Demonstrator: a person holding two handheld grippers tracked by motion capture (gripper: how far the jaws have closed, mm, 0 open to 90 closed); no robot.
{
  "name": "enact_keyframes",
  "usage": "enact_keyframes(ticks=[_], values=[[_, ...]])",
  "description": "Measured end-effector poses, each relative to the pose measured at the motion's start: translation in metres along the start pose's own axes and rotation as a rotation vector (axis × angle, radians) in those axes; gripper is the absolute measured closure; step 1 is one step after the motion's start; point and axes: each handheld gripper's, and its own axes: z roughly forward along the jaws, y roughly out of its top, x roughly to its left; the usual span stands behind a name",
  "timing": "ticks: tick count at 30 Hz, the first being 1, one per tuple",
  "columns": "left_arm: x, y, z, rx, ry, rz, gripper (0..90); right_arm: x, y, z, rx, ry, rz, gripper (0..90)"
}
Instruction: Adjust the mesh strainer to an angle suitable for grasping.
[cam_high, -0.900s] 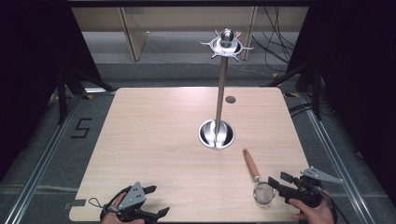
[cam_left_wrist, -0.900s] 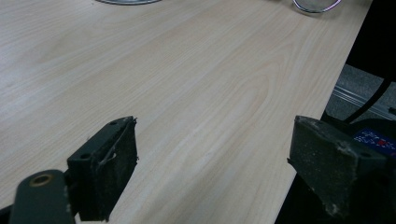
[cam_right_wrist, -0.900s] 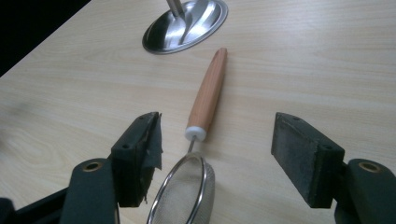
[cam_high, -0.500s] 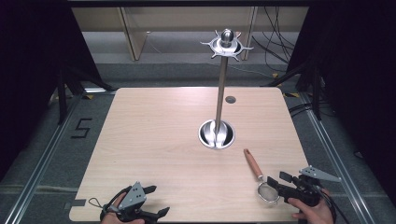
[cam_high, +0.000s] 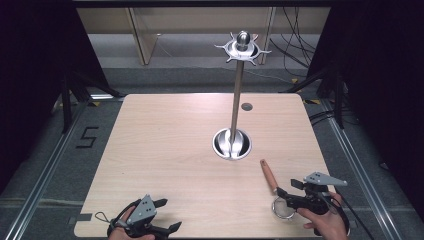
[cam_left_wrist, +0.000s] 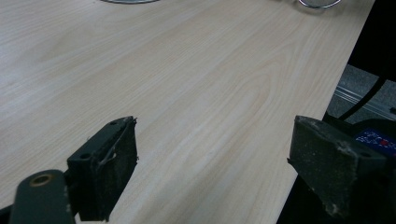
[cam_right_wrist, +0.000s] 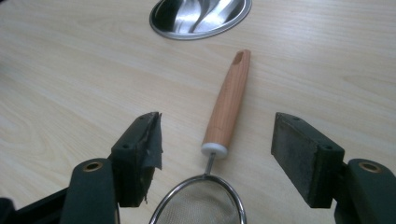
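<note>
Your right hand-held gripper (cam_right_wrist: 217, 154) stands released astride the strainer (cam_right_wrist: 227, 112) at lower right, ungrasped; the left hand-held gripper (cam_left_wrist: 212, 172) idles released over bare desk (cam_high: 165, 150).

Bright, even overhead light on the pale worktop (cam_high: 165, 150), dark surrounds; near tool pads (cam_left_wrist: 107, 172) soft, slightly blurred up close.

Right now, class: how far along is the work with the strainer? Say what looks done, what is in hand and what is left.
Done: little as yet; the strainer lies flat on the table, ungripped. In hand: the right claw is open, its jaws either side of the wooden handle. Left: closing and lifting, perhaps towards the stand. The left claw is open over bare wood.
</note>
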Motion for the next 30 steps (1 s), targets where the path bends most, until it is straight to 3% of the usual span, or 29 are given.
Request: enact_keyframes(ticks=[1, 4, 5, 6, 7, 10, 11, 12, 13, 14, 15, 16, 17, 18, 19, 20, 21, 23, 24, 26, 27, 28, 29, 30], values=[[0.001, 0.0, 0.0, 0.001, 0.0, 0.016, 14.7, -0.001, 0.002, 0.003, -0.001, -0.008, -0.048, 34.2], [0.001, 0.0, 0.0, 0.0, 0.0, 0.014, 14.7, 0.004, 0.008, 0.008, 0.041, -0.037, -0.066, 34.3], [0.001, 0.0, 0.0, -0.001, -0.002, 0.01, 14.7, 0.002, 0.011, 0.011, 0.039, -0.032, -0.1, 34.5], [0.0, -0.001, 0.001, -0.002, -0.001, -0.02, 14.7, 0.005, 0.013, 0.012, 0.063, -0.026, -0.059, 34.6], [0.0, 0.0, 0.0, 0.008, -0.002, -0.017, 14.7, 0.003, 0.018, 0.014, 0.089, -0.011, -0.081, 35.0], [0.0, 0.0, 0.0, 0.008, -0.004, -0.016, 14.7, -0.002, 0.028, 0.019, 0.081, -0.024, -0.152, 35.3], [0.0, 0.0, 0.0, 0.004, -0.001, -0.017, 14.7, 0.001, 0.032, 0.017, 0.119, -0.029, -0.098, 35.3], [0.0, -0.001, 0.0, -0.004, 0.003, -0.018, 14.7, -0.002, 0.035, 0.019, 0.11, -0.052, -0.143, 35.5], [0.001, 0.0, 0.0, -0.007, 0.001, 0.009, 14.7, -0.001, 0.039, 0.019, 0.134, -0.046, -0.116, 35.6], [0.001, 0.0, 0.0, -0.008, 0.0, 0.008, 14.7, -0.001, 0.043, 0.021, 0.151, -0.042, -0.098, 35.8], [0.0, -0.001, 0.0, -0.005, 0.003, -0.018, 14.7, -0.004, 0.046, 0.023, 0.157, -0.048, -0.131, 36.0], [0.001, 0.0, 0.0, -0.005, 0.0, 0.003, 14.7, -0.003, 0.049, 0.025, 0.169, -0.046, -0.126, 36.4], [0.002, 0.0, 0.0, -0.006, 0.0, 0.01, 14.7, -0.002, 0.051, 0.031, 0.135, -0.048, -0.108, 36.8], [0.0, -0.001, 0.001, -0.013, 0.006, -0.024, 14.7, -0.002, 0.052, 0.033, 0.157, -0.054, -0.123, 37.1], [0.0, 0.0, 0.0, -0.004, -0.002, -0.009, 14.6, -0.001, 0.055, 0.033, 0.204, -0.051, -0.121, 37.1], [0.001, 0.0, 0.0, -0.008, 0.001, 0.01, 14.7, 0.0, 0.054, 0.038, 0.2, -0.055, -0.111, 37.5], [0.001, 0.0, 0.0, -0.008, 0.001, 0.009, 14.7, 0.001, 0.057, 0.044, 0.248, -0.044, -0.119, 39.0], [0.0, 0.0, 0.001, -0.015, 0.0, -0.008, 14.7, 0.002, 0.058, 0.046, 0.267, -0.043, -0.103, 39.1], [-0.001, -0.001, 0.001, -0.014, 0.003, -0.021, 14.7, 0.001, 0.058, 0.05, 0.284, -0.05, -0.125, 40.2], [0.0, 0.0, 0.0, -0.009, 0.0, -0.016, 14.7, -0.001, 0.058, 0.056, 0.292, -0.058, -0.135, 42.3], [0.002, 0.0, -0.001, -0.004, 0.001, 0.015, 14.7, -0.002, 0.059, 0.056, 0.316, -0.058, -0.14, 43.2], [0.002, 0.001, -0.001, -0.005, 0.0, 0.013, 14.7, -0.003, 0.06, 0.058, 0.327, -0.061, -0.134, 44.0], [0.0, 0.0, 0.0, -0.006, -0.002, -0.016, 14.7, -0.003, 0.06, 0.059, 0.336, -0.059, -0.132, 44.7], [-0.001, 0.0, 0.0, -0.012, 0.003, -0.018, 14.7, -0.003, 0.061, 0.061, 0.338, -0.065, -0.13, 44.9]])
